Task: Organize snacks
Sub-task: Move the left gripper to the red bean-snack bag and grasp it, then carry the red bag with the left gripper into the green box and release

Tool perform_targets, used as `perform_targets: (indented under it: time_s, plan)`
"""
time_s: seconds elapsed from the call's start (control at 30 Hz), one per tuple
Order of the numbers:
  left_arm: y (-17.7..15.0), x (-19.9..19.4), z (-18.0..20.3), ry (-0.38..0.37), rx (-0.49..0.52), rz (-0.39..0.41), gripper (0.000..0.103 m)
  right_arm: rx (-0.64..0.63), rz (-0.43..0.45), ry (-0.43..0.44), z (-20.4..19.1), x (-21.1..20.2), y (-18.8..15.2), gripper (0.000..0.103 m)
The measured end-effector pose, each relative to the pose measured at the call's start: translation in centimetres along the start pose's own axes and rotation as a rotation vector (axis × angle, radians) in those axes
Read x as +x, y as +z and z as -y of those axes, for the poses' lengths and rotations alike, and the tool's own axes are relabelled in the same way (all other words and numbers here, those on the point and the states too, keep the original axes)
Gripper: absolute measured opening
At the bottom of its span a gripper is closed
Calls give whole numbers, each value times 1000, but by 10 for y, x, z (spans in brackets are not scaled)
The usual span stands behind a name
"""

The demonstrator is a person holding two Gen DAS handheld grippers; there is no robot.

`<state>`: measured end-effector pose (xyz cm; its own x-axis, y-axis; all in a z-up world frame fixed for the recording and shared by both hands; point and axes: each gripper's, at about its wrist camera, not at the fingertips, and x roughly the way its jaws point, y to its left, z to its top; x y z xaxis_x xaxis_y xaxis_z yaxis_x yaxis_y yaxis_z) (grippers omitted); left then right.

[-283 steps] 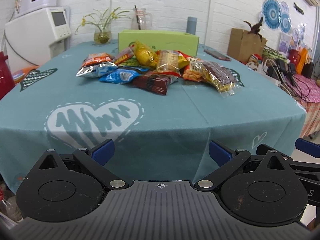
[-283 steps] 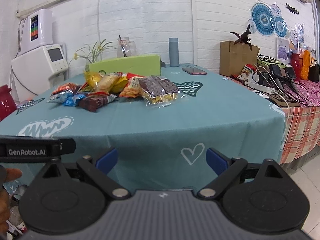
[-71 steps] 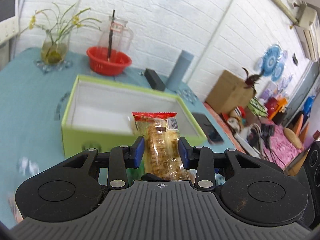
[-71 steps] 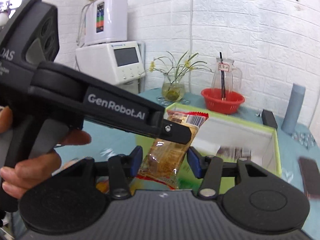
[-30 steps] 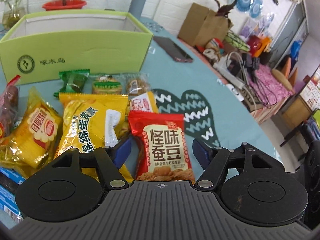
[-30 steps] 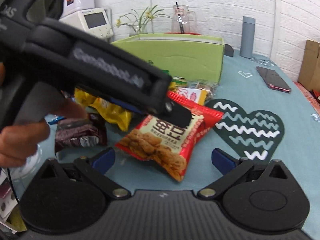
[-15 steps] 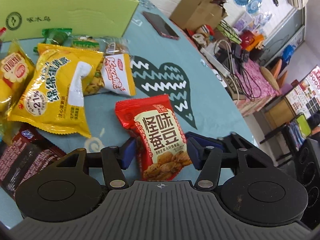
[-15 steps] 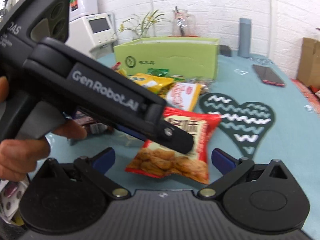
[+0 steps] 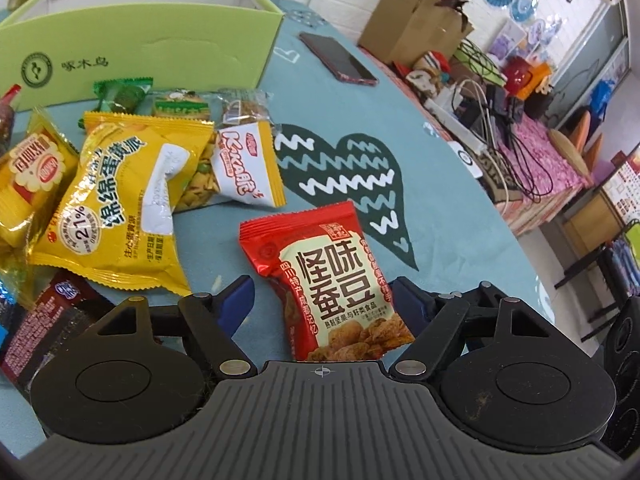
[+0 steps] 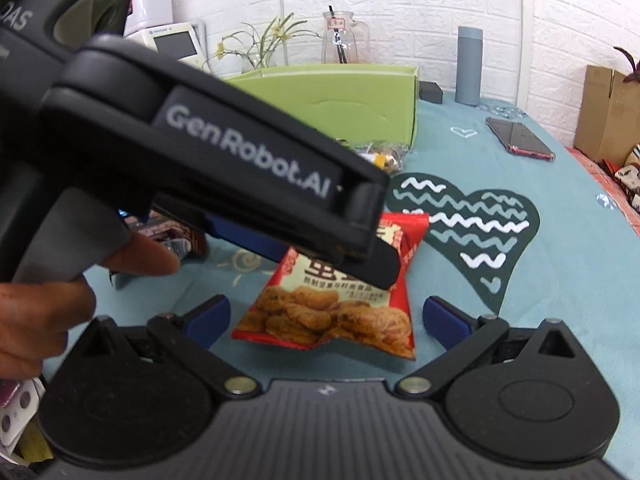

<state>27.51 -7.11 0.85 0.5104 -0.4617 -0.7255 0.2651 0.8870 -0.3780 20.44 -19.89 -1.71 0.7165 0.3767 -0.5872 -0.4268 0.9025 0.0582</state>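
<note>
- The red snack packet (image 9: pixel 328 280) lies flat on the teal worktop (image 9: pixel 460 208), printed face up, at the tip of the dark heart print (image 9: pixel 352 168) and apart from the other snacks; lying alone like this, it is probably the next one to be picked.
- The left tool (image 9: pixel 322 302) straddles the packet's lower half. Its jaws are opening; the left blue pad stands clear of the packet, while the right pad sits at the packet's edge and I cannot tell whether it touches. Nothing is pinched.
- The right tool (image 10: pixel 322 320) hangs over the same packet from the near side, jaws spread wide with the packet's bottom edge between the pads and touching neither. It may be there to steady or share the pick.
- The green box (image 9: pixel 140 36), open at the top, stands beyond the heart print, well apart from the red packet; it looks like the place the snacks are meant to go.
- Between box and heart print lies the loose heap: a yellow packet (image 9: pixel 120 200), a white-and-orange packet (image 9: pixel 244 168) and small green ones, still to be sorted.
</note>
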Motion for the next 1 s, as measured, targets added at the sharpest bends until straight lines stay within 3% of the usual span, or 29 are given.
perform_targets:
  time_s: [0.67,0.7,0.73,0.77,0.8,0.83,0.9,1.0]
  plan:
    - [-4,0,-5,-60,-19,-2,64,-10,13,-36,2,3,9,101]
    - [-4,0,-4,-58,-13,-1,64,-6,12,-33,2,4,9,98]
    - [-5,0,-3,-56,-5,1,63,-3,10,-23,2,4,8,88]
    - [-5,1,-2,-57,6,4,60,-3,10,-11,2,5,7,83]
    - [-7,2,0,-58,24,3,40,-13,17,-21,2,4,6,80]
    - [-8,1,1,-39,44,13,32,-14,16,-29,1,4,7,79]
    - [-9,-2,-1,-42,33,16,22,14,24,-28,3,0,9,75]
    - [1,-11,-5,-74,8,24,18,19,47,-20,8,-4,23,75]
